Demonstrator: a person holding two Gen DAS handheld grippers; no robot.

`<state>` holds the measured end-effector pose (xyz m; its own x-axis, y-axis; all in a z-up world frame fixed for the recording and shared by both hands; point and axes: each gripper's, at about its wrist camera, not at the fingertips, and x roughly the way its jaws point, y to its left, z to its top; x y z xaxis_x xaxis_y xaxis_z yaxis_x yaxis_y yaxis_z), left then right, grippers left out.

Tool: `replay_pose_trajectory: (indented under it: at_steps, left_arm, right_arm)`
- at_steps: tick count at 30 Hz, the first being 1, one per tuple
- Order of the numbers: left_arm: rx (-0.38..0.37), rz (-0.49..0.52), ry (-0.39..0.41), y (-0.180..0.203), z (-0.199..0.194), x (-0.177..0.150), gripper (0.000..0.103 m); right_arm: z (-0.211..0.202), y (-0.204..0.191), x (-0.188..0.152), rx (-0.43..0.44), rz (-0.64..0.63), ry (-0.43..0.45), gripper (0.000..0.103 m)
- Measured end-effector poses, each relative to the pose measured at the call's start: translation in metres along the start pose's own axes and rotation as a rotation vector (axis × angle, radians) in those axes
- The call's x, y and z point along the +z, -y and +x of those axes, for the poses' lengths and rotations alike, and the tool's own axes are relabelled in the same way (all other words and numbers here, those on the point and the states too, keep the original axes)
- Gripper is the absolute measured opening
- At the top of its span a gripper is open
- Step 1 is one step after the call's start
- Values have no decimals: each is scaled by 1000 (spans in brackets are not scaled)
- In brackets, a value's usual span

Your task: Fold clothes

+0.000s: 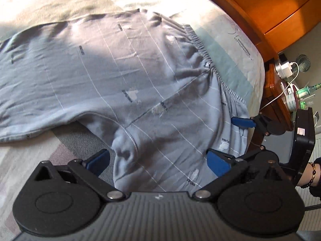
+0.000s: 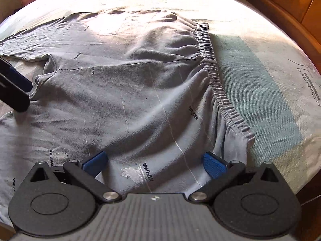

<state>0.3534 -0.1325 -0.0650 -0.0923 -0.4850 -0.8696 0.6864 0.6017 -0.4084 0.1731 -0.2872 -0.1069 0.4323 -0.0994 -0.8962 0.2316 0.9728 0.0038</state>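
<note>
We have a pair of grey-blue trousers [image 2: 140,92] spread flat on the bed [image 2: 260,92], lined with thin white stripes and printed logos. The gathered waistband [image 2: 218,88] runs along their right edge in the right wrist view, from the far side of the bed down toward us. The 2 legs run away to the left, so the long axis lies crosswise to both tools, waist on our right and hems out of sight on our left.

Our right tool [image 2: 155,163] hovers just above the cloth at the near waist corner, its 2 blue fingers spread wide with only flat fabric between them; it grips nothing. Our left tool [image 1: 158,160] is likewise spread apart and empty, sitting over the crotch [image 1: 124,146], where the near leg splits from the far one and a patch of bed shows between them. In the left wrist view the right tool [image 1: 228,140] appears just beside the waist end, near the edge of the bed.

So the right hand is nearer the waistband, the left nearer the legs. We judge that any fold turns on this: the near edge lies directly under both tools and the far edge well apart across the bed. Whether the trousers are already doubled leg on leg we cannot tell; 2 legs seem to show.
</note>
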Motion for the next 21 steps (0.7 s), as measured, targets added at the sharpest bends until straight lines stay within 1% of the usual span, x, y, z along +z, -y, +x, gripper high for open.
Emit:
replay_pose_trajectory:
  at_steps: [1,4,10,15,18,21]
  left_arm:
    - [14,4,26,-4,-5,7,102]
    - [52,-58,58,-24,2,27,102]
    - [39,-19,44,-35,27,25,102]
    - [131,-106,63,-58,7,18,102]
    - [186,-157,74,-71,-5,13,102]
    - [216,-144,68,-76,-8,8,102]
  right_arm:
    - [0,-1,0,-4,6,4,103]
    - [1,-2,1,-18,27,10,103]
    - [2,-2,1,-26,43,19,103]
    - [2,-2,-4,-24,38,51,103]
    - [2,-3,-3,-34,50,51,103]
    - [1,-3,-1,-33,52,32,103]
